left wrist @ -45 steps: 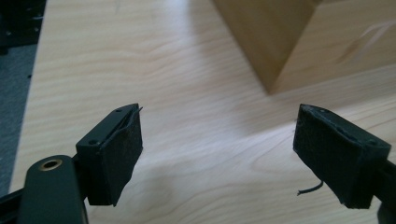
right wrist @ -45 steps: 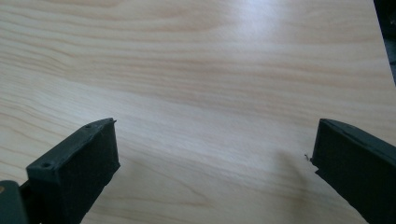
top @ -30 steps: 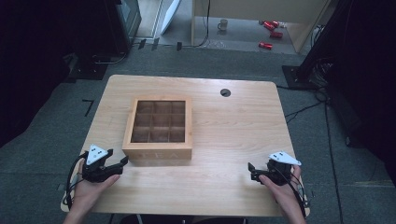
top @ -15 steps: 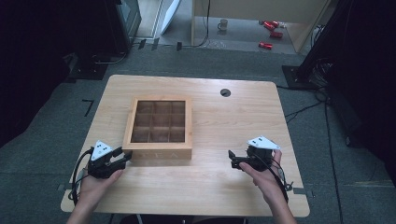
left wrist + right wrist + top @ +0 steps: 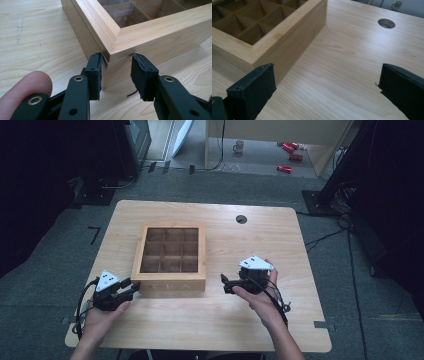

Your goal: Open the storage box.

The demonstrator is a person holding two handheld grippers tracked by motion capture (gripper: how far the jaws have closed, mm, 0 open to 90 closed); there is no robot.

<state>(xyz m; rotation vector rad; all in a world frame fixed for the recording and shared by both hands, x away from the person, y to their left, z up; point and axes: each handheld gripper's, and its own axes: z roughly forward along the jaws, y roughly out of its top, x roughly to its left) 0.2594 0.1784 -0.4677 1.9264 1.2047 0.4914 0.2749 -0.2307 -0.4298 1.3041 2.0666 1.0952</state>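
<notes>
A shallow wooden box (image 5: 170, 282) with a glass-paned lid and a grid of compartments sits left of centre on the table. My left gripper (image 5: 134, 287) is at its near left corner. In the left gripper view the two black pads (image 5: 93, 72) press on either side of that corner of the box (image 5: 150, 32), just under the lid's seam. My right gripper (image 5: 223, 282) hovers a short way right of the box's front right corner. Its jaws stand wide open (image 5: 325, 82) over bare wood, with the box (image 5: 287, 37) beside the left jaw.
The light wooden table (image 5: 250, 320) has a round cable hole (image 5: 241, 219) at the back right. A finger (image 5: 27, 85) rests beside the left jaws. On the floor beyond the table lie a mug (image 5: 239, 145) and red cans (image 5: 287, 155).
Both hands moved in from the table's near corners. The left gripper reached the box's near left corner, and the right gripper travelled left and forward toward the box's right side.
</notes>
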